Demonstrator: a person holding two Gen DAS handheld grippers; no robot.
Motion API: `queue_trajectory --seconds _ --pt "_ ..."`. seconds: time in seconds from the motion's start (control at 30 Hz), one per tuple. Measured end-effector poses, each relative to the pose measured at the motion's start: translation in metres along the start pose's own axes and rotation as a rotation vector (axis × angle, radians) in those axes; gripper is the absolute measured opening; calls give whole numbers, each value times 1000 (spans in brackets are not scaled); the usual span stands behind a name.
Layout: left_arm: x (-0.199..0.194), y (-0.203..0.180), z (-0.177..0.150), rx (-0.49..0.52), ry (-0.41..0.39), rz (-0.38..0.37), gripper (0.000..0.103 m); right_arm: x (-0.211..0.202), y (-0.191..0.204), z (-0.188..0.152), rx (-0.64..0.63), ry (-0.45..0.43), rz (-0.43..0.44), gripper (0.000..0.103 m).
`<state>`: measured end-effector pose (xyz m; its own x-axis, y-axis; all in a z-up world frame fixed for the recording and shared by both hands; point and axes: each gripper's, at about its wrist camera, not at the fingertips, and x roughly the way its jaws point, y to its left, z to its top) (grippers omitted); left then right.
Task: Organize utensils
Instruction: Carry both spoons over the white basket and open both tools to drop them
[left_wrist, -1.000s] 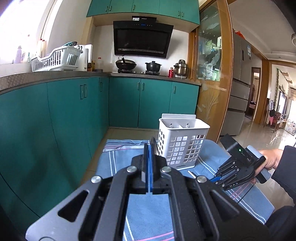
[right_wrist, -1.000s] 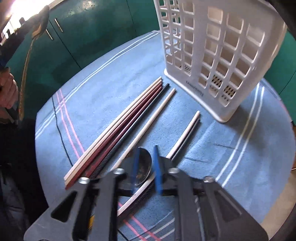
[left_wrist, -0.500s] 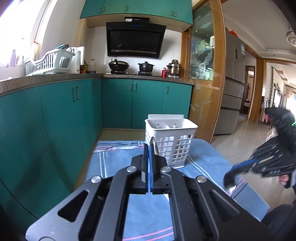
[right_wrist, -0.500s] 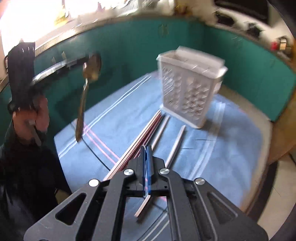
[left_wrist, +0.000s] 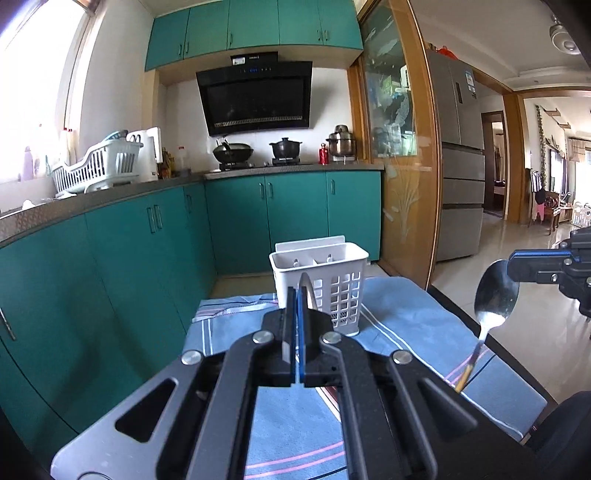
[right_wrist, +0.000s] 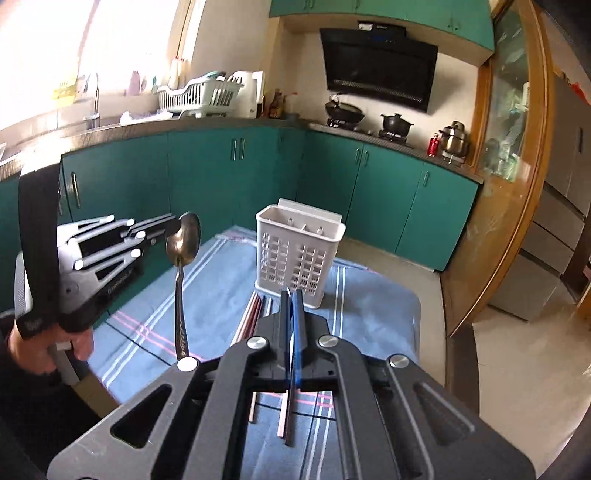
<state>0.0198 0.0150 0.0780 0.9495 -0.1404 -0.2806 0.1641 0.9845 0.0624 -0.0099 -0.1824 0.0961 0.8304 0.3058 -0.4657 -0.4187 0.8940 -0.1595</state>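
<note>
Right wrist view | left gripper clamped on spoon by bowl, handle hung down for caddy drop | right gripper clamped on second spoon likewise | chopsticks left on cloth

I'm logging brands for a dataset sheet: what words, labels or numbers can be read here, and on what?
Nothing reads cleanly.
Pale print on the side of the black left gripper: blurred, unreadable.
White label on top of the black range hood: too small.
Sticker on the grey steel fridge: too small.
</note>
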Motion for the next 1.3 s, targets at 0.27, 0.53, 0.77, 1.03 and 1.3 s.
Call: queue_trajectory --seconds 0.27,0.53,0.77,1.03,1.3 --pt "-1 -2 -1 9 5 5 0 -4 0 -5 -10 5 -16 2" --pt "2 -2 3 4 34 -11 0 3 -2 3 3 8 -1 2" --pt "15 7 57 -3 -10 12 0 4 -21 58 -37 -62 -49 2" --pt "68 12 157 61 -106 121 0 44 -52 152 -78 -147 -148 2" --pt "150 12 191 109 -110 207 0 114 -74 191 -91 -149 -212 2"
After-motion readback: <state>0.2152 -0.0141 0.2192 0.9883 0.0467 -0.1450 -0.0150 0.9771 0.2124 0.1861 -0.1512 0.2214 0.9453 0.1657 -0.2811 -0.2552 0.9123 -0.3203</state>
